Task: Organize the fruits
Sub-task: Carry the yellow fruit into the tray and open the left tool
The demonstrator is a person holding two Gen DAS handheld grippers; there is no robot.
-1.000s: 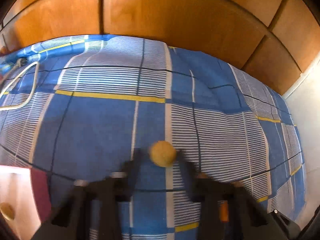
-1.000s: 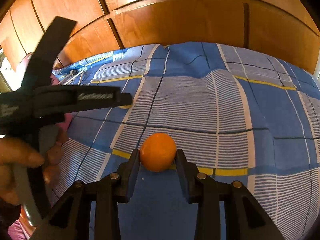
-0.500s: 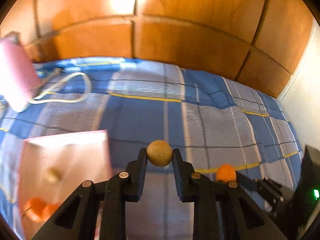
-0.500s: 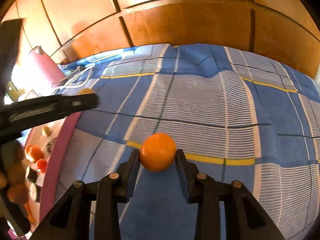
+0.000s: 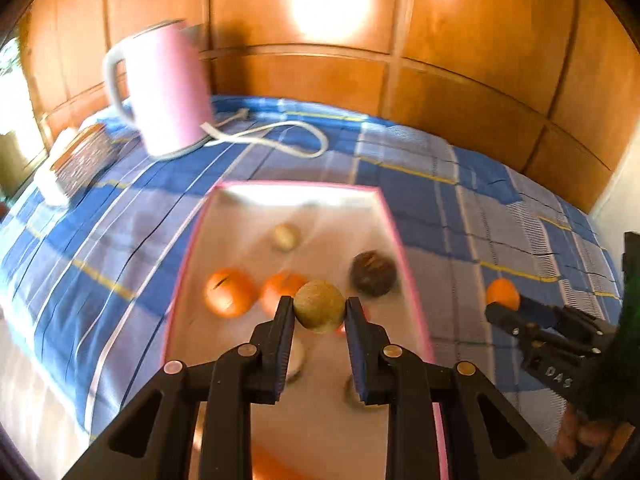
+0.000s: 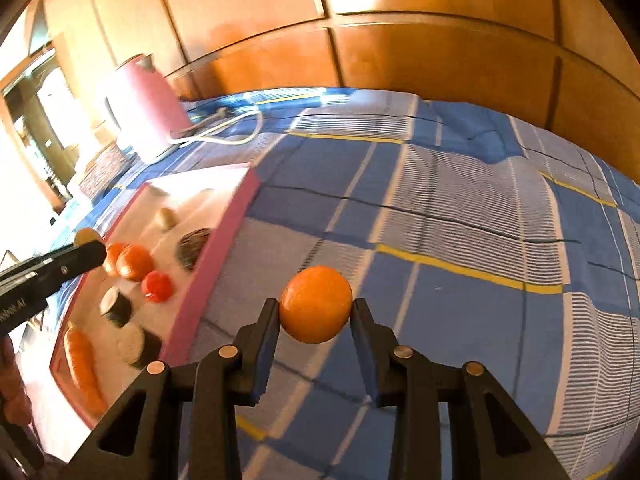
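The left gripper (image 5: 319, 312) is held level above the pink tray (image 5: 390, 216), its jaws clenched on a small tan-brown round fruit (image 5: 319, 306); from the right wrist view it reaches in from the left edge of the picture, over the tray's near half, with the tan fruit at its tip. The right gripper (image 6: 316, 312) hangs over the blue checked bedspread (image 6: 460, 208), just beside the tray's long right rim, and grips an orange (image 6: 316, 304) between its two fingers; the orange is clear of the cloth. Counted in the tray from the right wrist view: two orange fruits (image 6: 134, 262) side by side, one small red fruit (image 6: 157, 286), one dark brown fruit (image 6: 193, 245) against the right rim, one pale beige fruit (image 6: 165, 218) toward the far end, one carrot-like long orange piece (image 6: 82, 364) near the near end, and two dark-sided cylinders with pale tops (image 6: 134, 342); blur hides finer detail. A pink kettle (image 5: 164, 92) with a white cord (image 5: 280, 138) stands beyond the tray's far end by the wooden wall. Half a second ago the left gripper's view had the tray off to its lower left and the kettle at the picture's left edge; now the tray lies straight under its fingers. The right gripper holds its orange as before, with the tray showing far more fully at its left.
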